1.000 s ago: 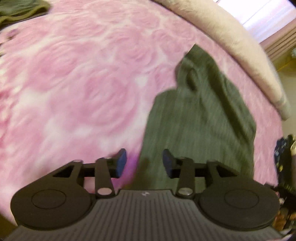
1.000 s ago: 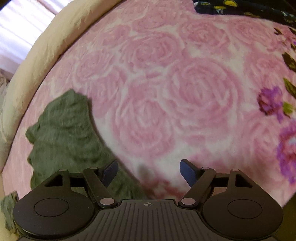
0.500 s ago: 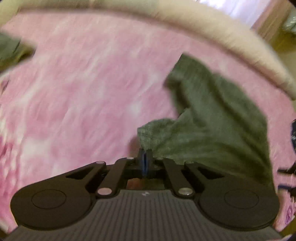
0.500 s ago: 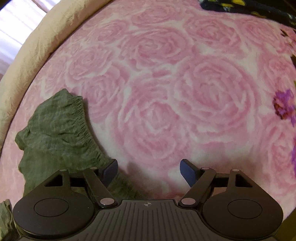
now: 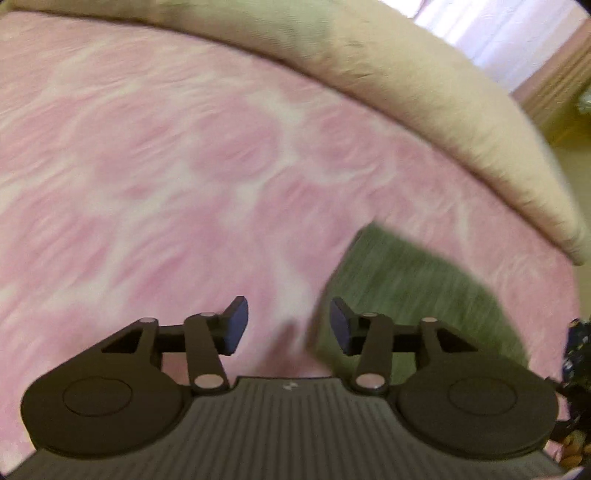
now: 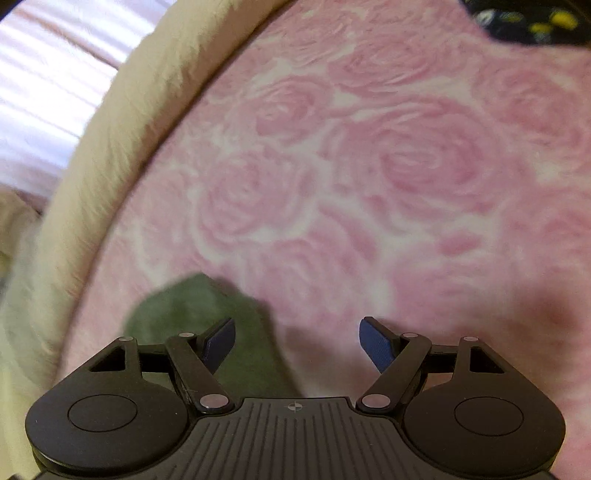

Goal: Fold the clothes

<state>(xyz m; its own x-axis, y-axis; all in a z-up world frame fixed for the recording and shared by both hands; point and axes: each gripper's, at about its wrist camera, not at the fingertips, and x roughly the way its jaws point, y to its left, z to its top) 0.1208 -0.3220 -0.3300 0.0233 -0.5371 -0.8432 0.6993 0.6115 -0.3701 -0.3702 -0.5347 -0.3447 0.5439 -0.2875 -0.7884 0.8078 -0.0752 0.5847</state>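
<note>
Left gripper jaws opening, nothing between them, pink spread below; green garment lies just to its right, likely released mid-fold. Right gripper wide open, empty, garment at its left finger. Surface: pink rose bedspread, cream blanket along edge, curtained window beyond.

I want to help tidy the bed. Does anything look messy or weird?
The green cloth lies rumpled on the pink blanket, not folded neatly. A dark patterned cloth sits at the far edge. Nothing looks spilled or broken.
</note>
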